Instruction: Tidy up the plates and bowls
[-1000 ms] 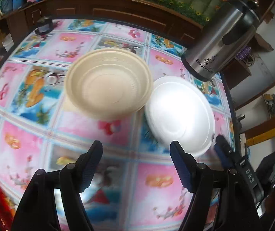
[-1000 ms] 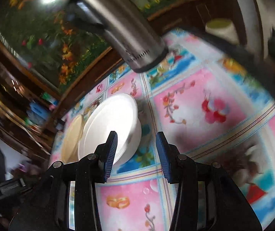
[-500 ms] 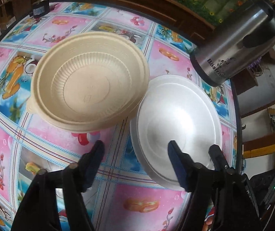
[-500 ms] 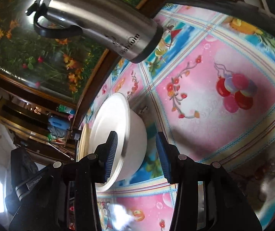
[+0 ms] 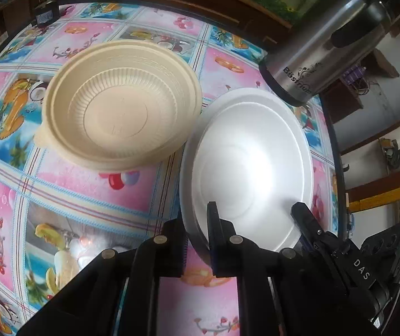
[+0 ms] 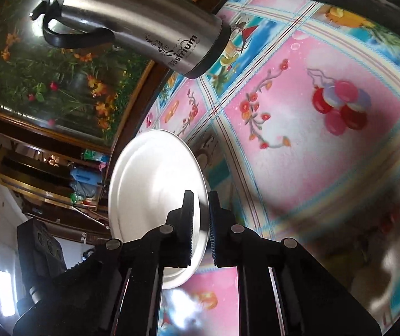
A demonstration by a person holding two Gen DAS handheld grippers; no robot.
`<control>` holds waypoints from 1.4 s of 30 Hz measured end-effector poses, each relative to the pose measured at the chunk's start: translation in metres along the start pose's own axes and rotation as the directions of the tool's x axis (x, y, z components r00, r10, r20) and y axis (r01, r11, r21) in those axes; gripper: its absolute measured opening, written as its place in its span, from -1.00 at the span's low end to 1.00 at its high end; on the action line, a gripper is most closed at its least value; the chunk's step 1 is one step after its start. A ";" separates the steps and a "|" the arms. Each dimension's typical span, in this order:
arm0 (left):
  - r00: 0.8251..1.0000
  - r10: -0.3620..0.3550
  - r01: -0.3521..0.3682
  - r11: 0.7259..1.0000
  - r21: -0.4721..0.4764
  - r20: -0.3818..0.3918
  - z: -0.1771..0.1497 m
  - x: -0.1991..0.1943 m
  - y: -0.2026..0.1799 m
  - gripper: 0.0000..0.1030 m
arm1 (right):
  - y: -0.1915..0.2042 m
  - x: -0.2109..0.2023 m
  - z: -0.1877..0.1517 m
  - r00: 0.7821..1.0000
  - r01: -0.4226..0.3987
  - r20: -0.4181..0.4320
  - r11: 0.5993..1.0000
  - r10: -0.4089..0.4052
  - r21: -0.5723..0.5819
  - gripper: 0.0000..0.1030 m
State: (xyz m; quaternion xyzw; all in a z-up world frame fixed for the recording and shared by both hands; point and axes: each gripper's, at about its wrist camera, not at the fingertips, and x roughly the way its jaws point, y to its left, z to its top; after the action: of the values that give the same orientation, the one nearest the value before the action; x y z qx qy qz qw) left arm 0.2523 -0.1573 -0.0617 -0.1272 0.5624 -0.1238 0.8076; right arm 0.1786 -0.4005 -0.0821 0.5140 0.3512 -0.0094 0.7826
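A white foam bowl [image 5: 251,165] sits on the patterned tablecloth, right of a beige ribbed plastic bowl [image 5: 121,109]. My left gripper [image 5: 197,240] is shut on the white bowl's near rim, one finger inside and one outside. My right gripper [image 6: 200,224] is shut on the same white bowl [image 6: 155,184] at its right rim, which appears tilted in the right wrist view. The right gripper also shows in the left wrist view [image 5: 309,224], at the bowl's lower right edge.
A steel thermos jug [image 5: 328,39] stands just behind the white bowl near the table's right edge; it also shows in the right wrist view [image 6: 133,19]. A small dark box [image 5: 44,14] sits at the far left corner. A wooden ledge runs behind the table.
Both grippers have moved forward to the white bowl and closed on its rim, the left at the near side and the right at the right side. They were open before.
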 end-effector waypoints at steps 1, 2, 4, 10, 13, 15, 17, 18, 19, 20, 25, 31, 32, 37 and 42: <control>1.000 -0.008 0.008 1.000 0.000 -0.001 -0.004 -0.003 0.003 -0.79 | 0.002 -0.005 -0.003 1.000 -0.008 -0.003 1.000 0.008 0.001 -0.79; 1.000 -0.016 0.016 1.000 -0.002 -0.002 -0.006 -0.006 0.006 -0.79 | 0.003 -0.009 -0.007 1.000 -0.011 -0.003 1.000 0.011 -0.001 -0.79; 1.000 -0.020 0.020 1.000 -0.007 0.003 -0.013 -0.012 0.012 -0.79 | 0.004 -0.016 -0.017 1.000 -0.019 -0.009 1.000 0.019 0.000 -0.79; 0.999 -0.026 0.027 1.000 -0.015 0.039 -0.044 -0.039 0.038 -0.79 | 0.005 -0.030 -0.056 0.996 -0.071 -0.050 0.997 0.072 0.018 -0.79; 0.997 -0.014 0.015 1.000 -0.014 0.077 -0.064 -0.061 0.055 -0.79 | 0.013 -0.036 -0.081 0.992 -0.099 -0.077 0.995 0.099 0.004 -0.79; 0.994 0.001 0.001 1.000 -0.017 0.108 -0.078 -0.079 0.070 -0.79 | 0.023 -0.038 -0.099 0.988 -0.122 -0.100 0.993 0.120 -0.007 -0.78; 0.990 0.015 -0.013 1.000 -0.017 0.142 -0.089 -0.097 0.084 -0.79 | 0.034 -0.038 -0.115 0.983 -0.140 -0.125 0.990 0.137 -0.018 -0.78; 0.987 0.022 -0.019 1.000 -0.020 0.160 -0.094 -0.107 0.092 -0.79 | 0.041 -0.038 -0.123 0.980 -0.150 -0.139 0.988 0.145 -0.026 -0.78; 0.984 0.033 -0.030 0.999 -0.024 0.177 -0.099 -0.118 0.101 -0.79 | 0.050 -0.037 -0.132 0.976 -0.161 -0.156 0.986 0.153 -0.037 -0.78; 0.980 0.044 -0.039 0.999 -0.029 0.195 -0.104 -0.128 0.110 -0.79 | 0.059 -0.035 -0.139 0.972 -0.169 -0.171 0.984 0.159 -0.049 -0.78; 0.957 0.090 -0.070 0.994 -0.082 0.274 -0.127 -0.183 0.167 -0.79 | 0.113 -0.021 -0.189 0.948 -0.224 -0.257 0.967 0.186 -0.123 -0.78; 0.930 0.166 -0.113 0.978 -0.173 0.329 -0.165 -0.242 0.246 -0.77 | 0.178 0.005 -0.260 0.907 -0.288 -0.375 0.932 0.192 -0.219 -0.78; 0.925 0.178 -0.119 0.975 -0.189 0.335 -0.171 -0.249 0.258 -0.77 | 0.188 0.009 -0.273 0.898 -0.297 -0.398 0.925 0.187 -0.235 -0.78; 0.918 0.222 -0.143 0.958 -0.249 0.330 -0.197 -0.270 0.302 -0.74 | 0.221 0.028 -0.327 0.864 -0.328 -0.478 0.895 0.156 -0.301 -0.78; 0.927 0.232 -0.147 0.948 -0.283 0.296 -0.213 -0.271 0.334 -0.73 | 0.236 0.046 -0.359 0.850 -0.329 -0.514 0.877 0.113 -0.351 -0.78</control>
State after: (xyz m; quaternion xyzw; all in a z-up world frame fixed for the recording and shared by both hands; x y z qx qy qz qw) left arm -0.0201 0.2348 -0.0110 -0.1933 0.4424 0.0515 0.8742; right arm 0.1078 0.0180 0.0001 0.3545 0.4636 0.2871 0.7596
